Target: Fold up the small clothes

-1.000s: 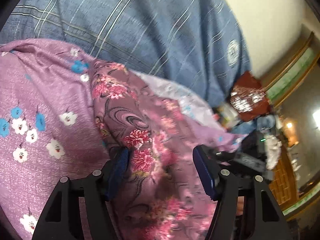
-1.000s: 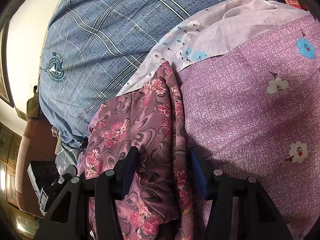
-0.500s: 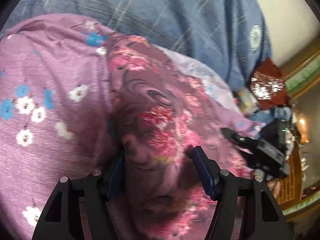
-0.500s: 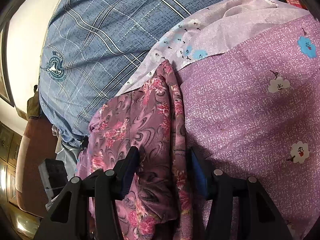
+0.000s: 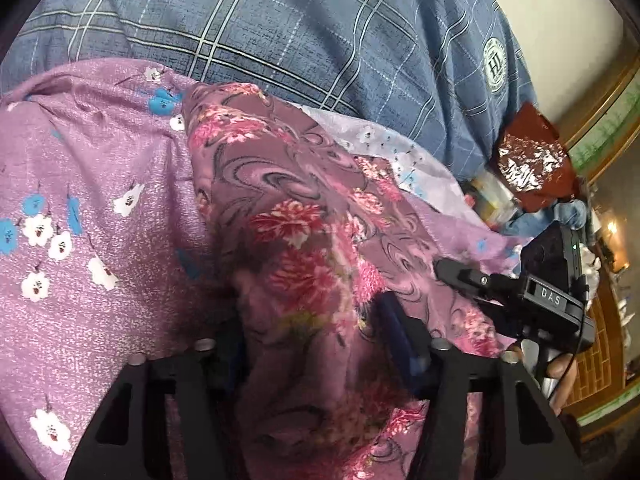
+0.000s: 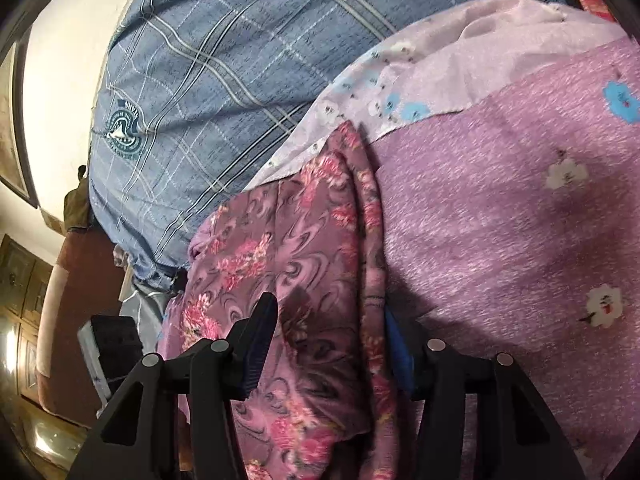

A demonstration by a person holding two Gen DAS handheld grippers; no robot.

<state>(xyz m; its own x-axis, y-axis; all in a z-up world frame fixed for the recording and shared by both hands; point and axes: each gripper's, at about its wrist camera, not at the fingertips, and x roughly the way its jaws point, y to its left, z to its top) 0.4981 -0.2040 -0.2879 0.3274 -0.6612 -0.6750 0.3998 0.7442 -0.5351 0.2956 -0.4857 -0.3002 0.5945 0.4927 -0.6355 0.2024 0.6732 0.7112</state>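
A small mauve garment with pink and red flowers [image 5: 304,240] lies bunched on a purple sheet. My left gripper [image 5: 316,340] has its jaws wide apart, and the garment's fold lies between and over them, hiding the left pad. In the right wrist view the same garment [image 6: 288,264] runs between the jaws of my right gripper [image 6: 328,340], which also stand wide apart. The right gripper shows in the left wrist view [image 5: 520,300] at the garment's right edge.
The purple sheet with white and blue blossoms [image 5: 80,220] covers the surface; it also shows in the right wrist view [image 6: 500,240]. A blue plaid cloth [image 5: 300,32] lies behind it. A pale lilac fabric [image 6: 440,80] sits between them. Wooden furniture [image 5: 608,340] stands at the right.
My left gripper has pushed forward under the floral garment, whose fold now covers its left pad. The right gripper has barely moved, and its jaws stay apart.
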